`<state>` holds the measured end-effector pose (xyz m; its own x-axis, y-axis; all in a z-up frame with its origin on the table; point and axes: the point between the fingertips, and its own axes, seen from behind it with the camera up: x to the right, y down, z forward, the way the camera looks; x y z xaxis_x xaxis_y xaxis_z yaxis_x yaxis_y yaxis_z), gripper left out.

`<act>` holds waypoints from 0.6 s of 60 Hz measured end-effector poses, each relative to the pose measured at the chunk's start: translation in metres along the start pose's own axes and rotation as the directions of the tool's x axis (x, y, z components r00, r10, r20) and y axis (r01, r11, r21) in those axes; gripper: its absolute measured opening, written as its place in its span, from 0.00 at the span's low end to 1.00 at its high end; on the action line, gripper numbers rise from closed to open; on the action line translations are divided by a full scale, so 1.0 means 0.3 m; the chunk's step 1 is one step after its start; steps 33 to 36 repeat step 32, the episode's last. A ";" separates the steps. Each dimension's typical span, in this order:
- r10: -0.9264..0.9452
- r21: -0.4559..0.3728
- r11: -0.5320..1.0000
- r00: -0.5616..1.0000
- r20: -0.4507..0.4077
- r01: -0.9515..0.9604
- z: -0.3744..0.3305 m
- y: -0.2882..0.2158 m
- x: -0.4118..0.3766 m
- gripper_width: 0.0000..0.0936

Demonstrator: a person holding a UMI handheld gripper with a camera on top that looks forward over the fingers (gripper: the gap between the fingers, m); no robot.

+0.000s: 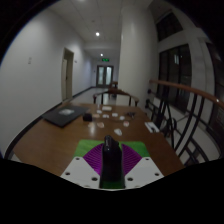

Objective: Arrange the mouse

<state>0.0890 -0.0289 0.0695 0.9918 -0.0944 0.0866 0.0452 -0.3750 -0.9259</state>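
Note:
My gripper (112, 148) is shut on a dark, narrow mouse (112, 165), which stands upright between the two purple pads (96, 160) and touches both. I hold it above the near end of a long wooden table (60, 140). The mouse's lower part is hidden in the dark between the fingers.
A closed grey laptop (60, 115) lies on the table at the left. Several small white items and papers (120, 128) lie further along the table. Dark chairs (160, 118) stand along the right side. A corridor with doors (104, 76) runs beyond.

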 end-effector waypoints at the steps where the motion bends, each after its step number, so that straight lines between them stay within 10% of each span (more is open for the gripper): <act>1: 0.003 -0.015 1.000 1.000 0.000 -0.003 0.012 0.039 -0.001 0.25; 13: -0.011 -0.058 0.998 1.000 -0.016 0.010 0.073 0.131 0.031 0.27; 18: -0.040 -0.092 0.995 0.999 0.011 0.041 0.062 0.143 0.031 0.43; 24: -0.036 -0.072 0.997 0.998 0.044 0.039 -0.027 0.116 0.026 0.95; 36: -0.021 -0.039 0.999 0.998 0.059 0.023 -0.229 0.107 0.050 0.91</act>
